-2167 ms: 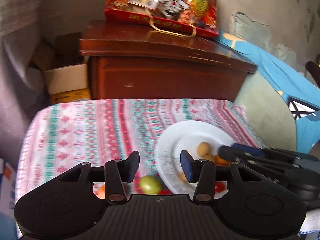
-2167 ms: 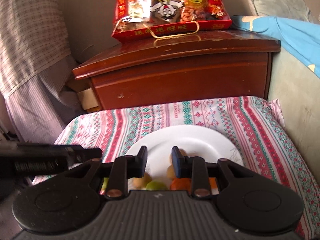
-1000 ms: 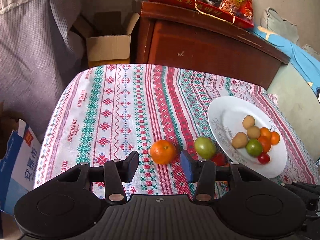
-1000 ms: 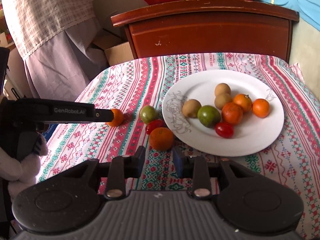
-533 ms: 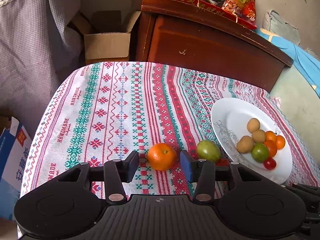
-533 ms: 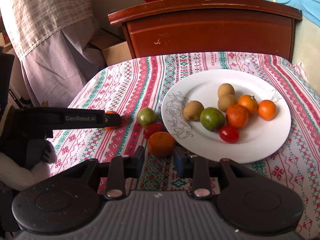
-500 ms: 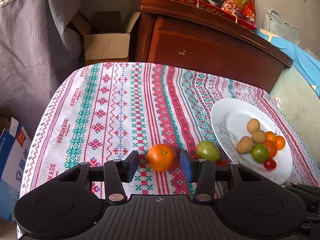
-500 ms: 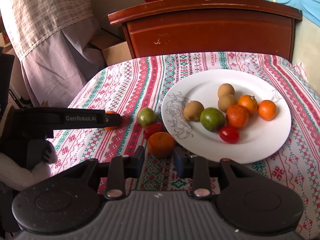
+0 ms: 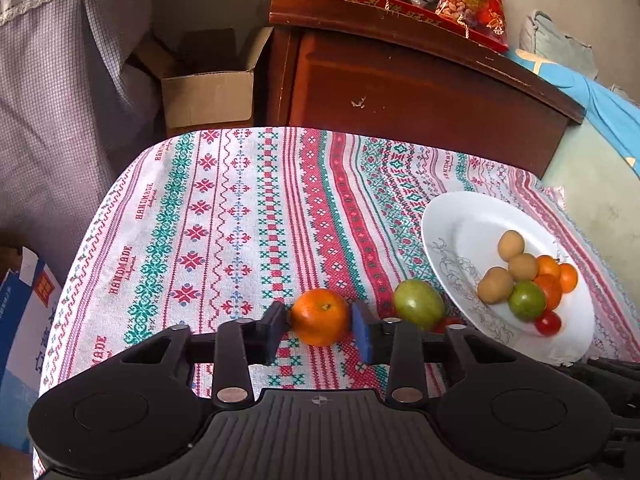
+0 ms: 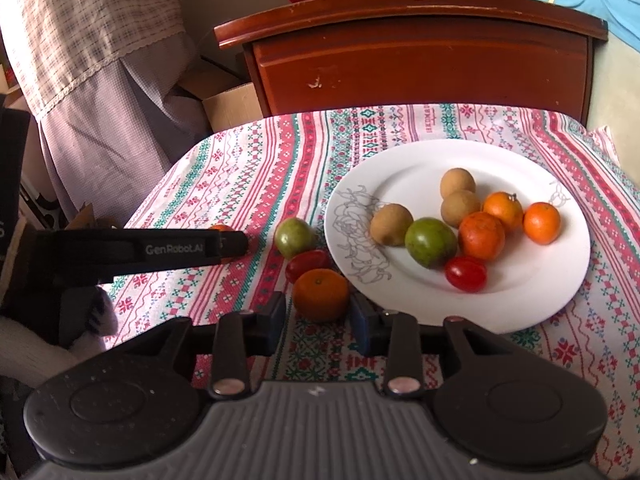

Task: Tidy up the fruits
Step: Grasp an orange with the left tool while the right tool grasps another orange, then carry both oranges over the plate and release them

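Striped woven cloth (image 9: 240, 208) covers the table, with a dark wooden cabinet (image 9: 420, 92) behind it and an open cardboard box (image 9: 208, 92) at the far left.

From the left wrist I see the left gripper (image 9: 320, 320) with its jaws closing, both blue pads touching a left orange (image 9: 320, 314) that rests on the cloth. The right wrist view hides nearly all of that orange behind the gripper's black side; only a sliver of peel shows.

That view does show the right gripper (image 10: 318, 312) set narrow, with a near orange (image 10: 320, 294) lying on the cloth between its tips. The pads do not look pressed on it.

A green fruit (image 10: 295, 237) and a red tomato (image 10: 308, 263) lie just beyond the near orange, crowded against the left rim of the white plate (image 10: 420, 160). On the plate sit three brown fruits, a green one, oranges and a tomato.
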Available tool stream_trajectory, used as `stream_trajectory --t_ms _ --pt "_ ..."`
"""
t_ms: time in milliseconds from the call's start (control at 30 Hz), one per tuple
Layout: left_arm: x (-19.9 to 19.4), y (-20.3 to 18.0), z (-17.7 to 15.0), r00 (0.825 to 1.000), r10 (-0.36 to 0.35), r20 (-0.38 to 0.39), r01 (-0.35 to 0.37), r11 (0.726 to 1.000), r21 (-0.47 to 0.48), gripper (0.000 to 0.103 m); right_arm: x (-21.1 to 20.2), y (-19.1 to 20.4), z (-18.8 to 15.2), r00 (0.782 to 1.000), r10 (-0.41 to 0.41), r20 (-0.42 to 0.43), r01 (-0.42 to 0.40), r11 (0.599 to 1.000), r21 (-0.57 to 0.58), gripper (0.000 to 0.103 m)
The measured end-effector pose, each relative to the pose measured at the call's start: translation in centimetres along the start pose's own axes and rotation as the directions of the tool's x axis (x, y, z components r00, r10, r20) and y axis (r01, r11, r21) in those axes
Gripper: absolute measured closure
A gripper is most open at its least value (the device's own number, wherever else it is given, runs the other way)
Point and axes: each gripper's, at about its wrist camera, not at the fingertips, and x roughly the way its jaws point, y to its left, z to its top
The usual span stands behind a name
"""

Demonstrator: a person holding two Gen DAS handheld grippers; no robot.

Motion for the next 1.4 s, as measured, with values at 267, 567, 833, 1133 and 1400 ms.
stream_trajectory --t_ms 267,567,833,1133,1400 --pt "-1.1 0.1 0.7 1.0 0.002 0.024 -0.001 1.0 -0.031 0.073 -1.2 1.1 0.8 0.999 0.031 0.035 -0.029 0.998 -0.049 0.085" --pt "-2.9 -0.9 2.4 0.994 -0.051 0.1 0.054 0.998 -0.028 0.073 -2.7 -1.1 2.7 0.997 0.023 0.077 -0.025 0.999 0.024 0.087" --pt "-2.7 -0.1 2.4 0.995 -0.031 0.097 0.037 0.998 -0.057 0.073 -1.7 0.8 0.5 0.998 0.07 0.006 -0.07 0.998 0.0 0.077" --pt "-2.5 -0.2 2.3 0.996 -0.02 0.09 0.025 0.998 -0.053 0.073 0.7 1.5 0.0 0.999 0.051 -0.007 -0.051 0.998 -0.04 0.064" --pt "-2.5 -0.3 2.4 0.996 -0.022 0.086 0.027 0.998 -0.055 0.073 1.1 1.4 0.2 0.998 0.056 -0.027 -0.057 0.997 -0.052 0.071"
